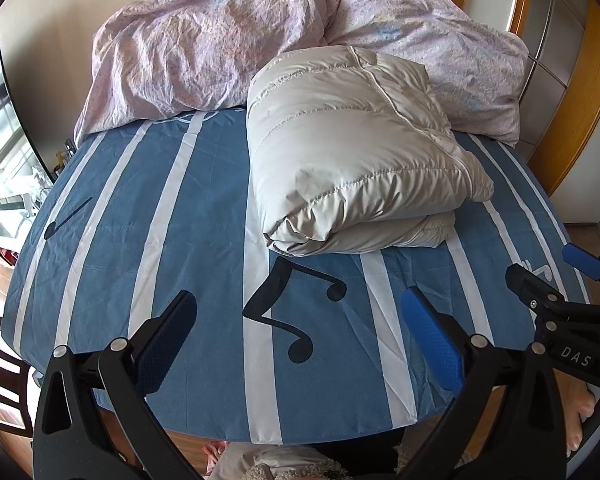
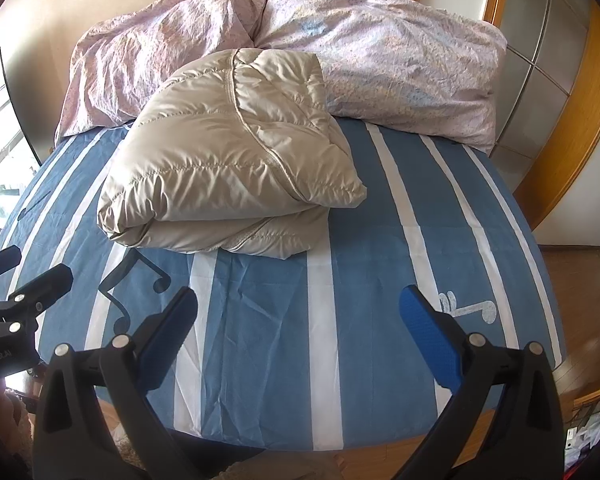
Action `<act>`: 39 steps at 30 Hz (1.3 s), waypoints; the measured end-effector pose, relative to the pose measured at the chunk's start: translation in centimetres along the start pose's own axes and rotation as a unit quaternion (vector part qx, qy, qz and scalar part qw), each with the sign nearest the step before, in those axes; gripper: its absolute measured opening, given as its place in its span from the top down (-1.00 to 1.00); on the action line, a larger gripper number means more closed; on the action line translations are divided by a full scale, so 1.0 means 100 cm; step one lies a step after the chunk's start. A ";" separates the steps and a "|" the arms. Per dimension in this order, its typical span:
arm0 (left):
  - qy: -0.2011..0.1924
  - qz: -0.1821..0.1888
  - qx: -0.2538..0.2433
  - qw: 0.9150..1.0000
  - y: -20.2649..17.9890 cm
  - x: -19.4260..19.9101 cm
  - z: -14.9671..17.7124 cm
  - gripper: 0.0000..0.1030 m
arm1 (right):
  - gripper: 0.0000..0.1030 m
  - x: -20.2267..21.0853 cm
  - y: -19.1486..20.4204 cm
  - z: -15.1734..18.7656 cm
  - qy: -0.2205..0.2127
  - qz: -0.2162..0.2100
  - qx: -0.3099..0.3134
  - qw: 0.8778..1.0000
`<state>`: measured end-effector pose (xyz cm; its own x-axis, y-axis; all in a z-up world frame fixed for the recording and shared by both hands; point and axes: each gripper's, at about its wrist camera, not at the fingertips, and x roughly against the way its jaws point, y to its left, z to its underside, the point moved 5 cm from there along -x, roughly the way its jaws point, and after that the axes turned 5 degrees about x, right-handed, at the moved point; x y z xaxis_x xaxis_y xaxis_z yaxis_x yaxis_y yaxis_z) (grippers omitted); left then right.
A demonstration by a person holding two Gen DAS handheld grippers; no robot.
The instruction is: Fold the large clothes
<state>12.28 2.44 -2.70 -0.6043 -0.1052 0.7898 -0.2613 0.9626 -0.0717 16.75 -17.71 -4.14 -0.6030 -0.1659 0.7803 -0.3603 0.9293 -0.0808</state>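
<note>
On the far half of the bed lies a beige padded jacket, folded into a thick bundle of at least two layers (its quilted seams run across the top layer). The bundle rests on a blue sheet with white stripes and black music notes; its far edge touches a crumpled pink duvet heaped against the wall. From the right wrist view the same jacket sits left of centre, with the duvet behind it and bare sheet to its right.

Near edge, left: the left gripper hangs above the sheet, its jaws spread wide and holding nothing; one blue pad faces inward. Near edge, right: the right gripper hangs likewise, jaws wide apart and empty, apart from the jacket. Each gripper shows at the edge of the other's view, the right one at the right, the left one at the left. A hand grips the right handle.
</note>
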 end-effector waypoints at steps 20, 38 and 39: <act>0.001 0.002 0.001 1.000 0.000 -0.002 0.000 -0.97 | -0.96 -0.002 0.002 -0.001 0.001 -0.003 0.002 1.000; 0.001 0.002 -0.002 1.000 -0.002 -0.004 0.000 -0.97 | -0.96 -0.004 0.000 -0.001 0.002 -0.004 0.003 1.000; 0.002 0.002 -0.002 1.000 -0.002 -0.004 0.000 -0.97 | -0.96 -0.004 0.000 0.000 0.002 -0.004 0.002 1.000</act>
<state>12.60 2.27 -2.99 -0.6033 -0.0997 0.7913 -0.2549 0.9642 -0.0728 16.99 -17.62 -4.42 -0.5975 -0.1729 0.7830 -0.3688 0.9263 -0.0769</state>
